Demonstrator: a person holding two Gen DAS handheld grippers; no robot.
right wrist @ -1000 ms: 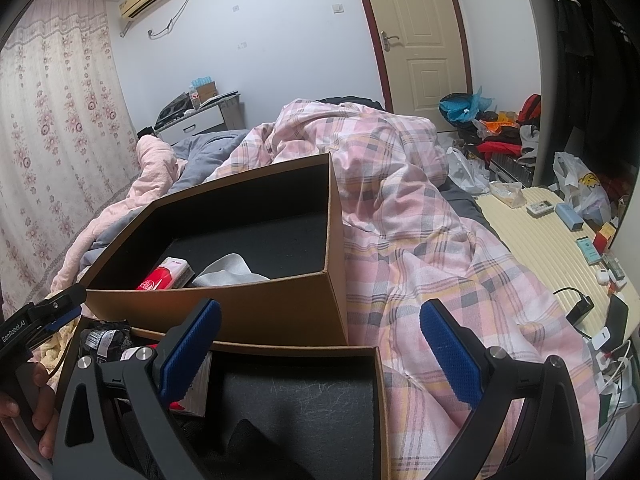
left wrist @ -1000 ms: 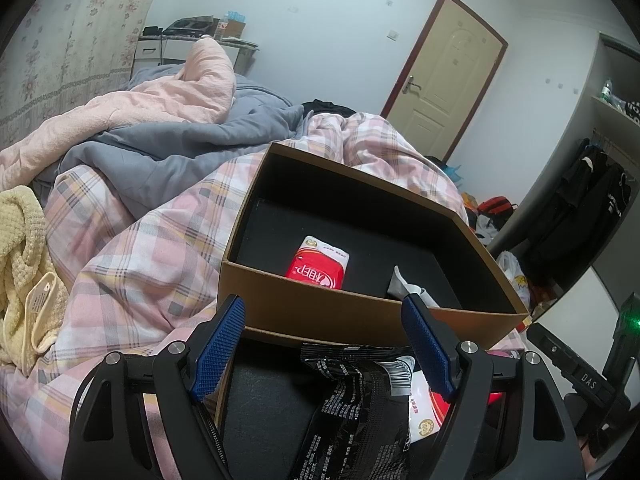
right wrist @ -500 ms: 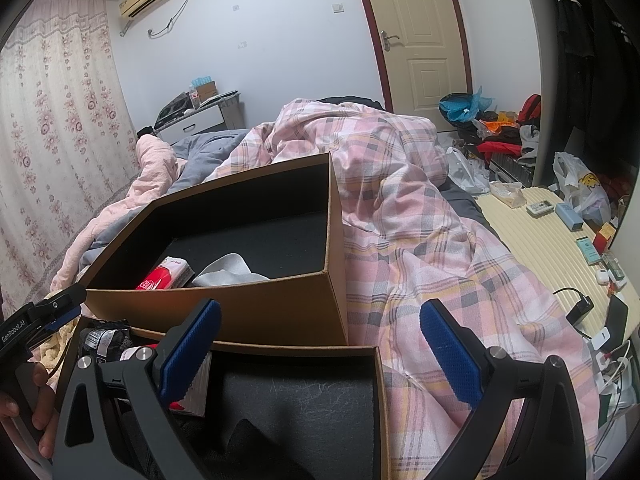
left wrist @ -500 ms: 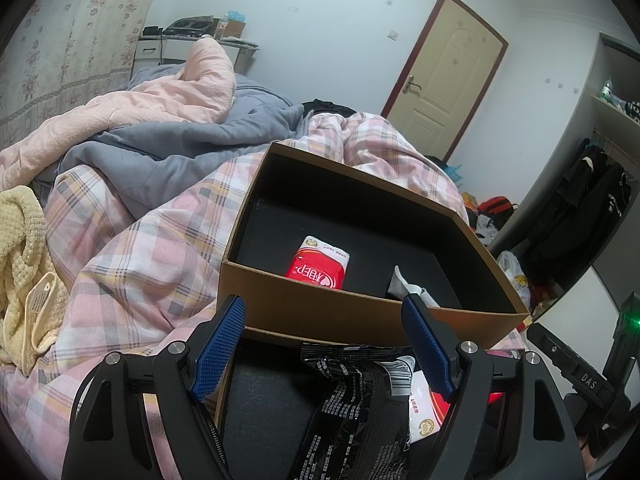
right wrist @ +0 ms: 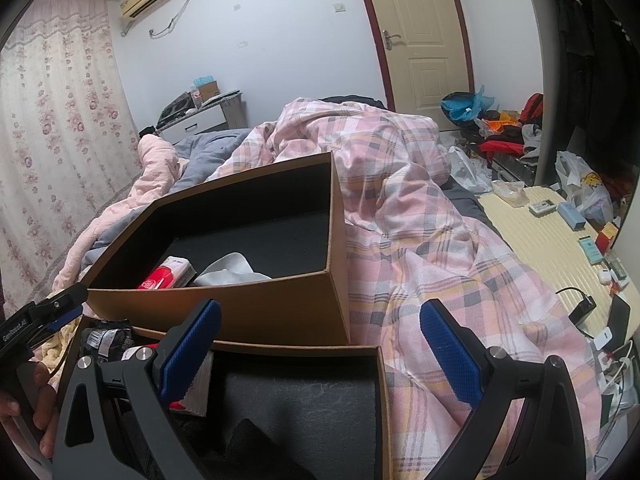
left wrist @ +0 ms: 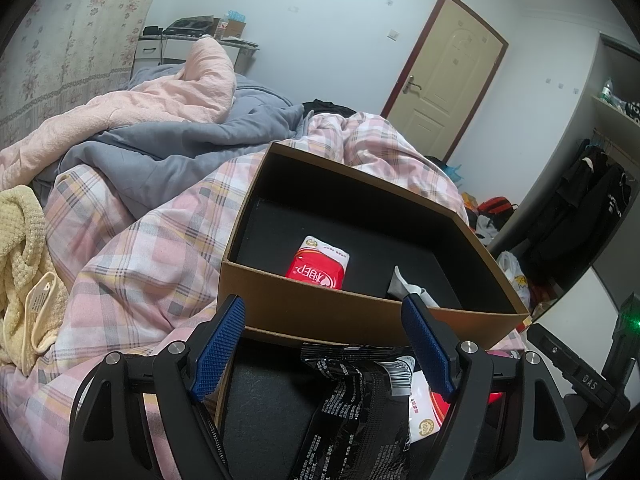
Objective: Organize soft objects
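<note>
Two brown boxes sit on the bed's pink plaid quilt point(right wrist: 420, 240) — the far box point(left wrist: 360, 312) holds a red tissue pack point(left wrist: 318, 266) and a white cloth point(right wrist: 232, 268), the near box point(right wrist: 380, 400) a black wrapper point(left wrist: 352, 400). Both the left hand-held gripper point(left wrist: 326, 344) and the right hand-held gripper point(right wrist: 320, 352) hover spread wide over the near box, gripping nothing
</note>
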